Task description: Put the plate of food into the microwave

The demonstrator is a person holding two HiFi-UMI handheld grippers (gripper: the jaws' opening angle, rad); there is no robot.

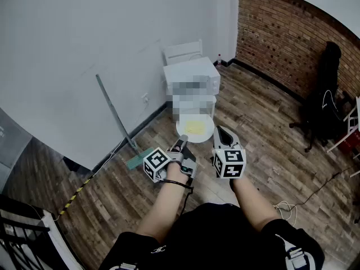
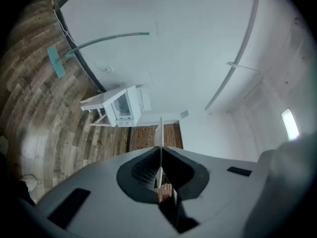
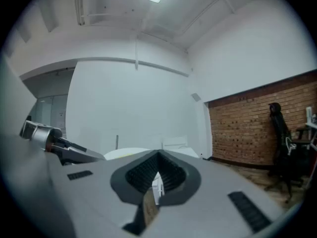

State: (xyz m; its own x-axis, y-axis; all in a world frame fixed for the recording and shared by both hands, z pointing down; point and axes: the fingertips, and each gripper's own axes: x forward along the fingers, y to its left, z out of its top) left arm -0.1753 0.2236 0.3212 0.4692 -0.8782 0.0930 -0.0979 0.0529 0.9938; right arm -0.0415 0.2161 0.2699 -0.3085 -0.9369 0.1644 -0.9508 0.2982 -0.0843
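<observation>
The left gripper (image 1: 180,144) has its jaws clamped on the near-left rim of the plate (image 1: 207,133). The right gripper (image 1: 220,130), jaws closed and empty, is just right of it. The microwave (image 1: 191,72) stands beyond.

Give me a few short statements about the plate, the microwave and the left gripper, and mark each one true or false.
1. The left gripper grips the plate by its rim. True.
2. The plate is inside the microwave. False: it is held in the air in front of the microwave.
3. The food on the plate is yellow. True.
4. The microwave stands on the floor. False: it stands on a white table.
</observation>
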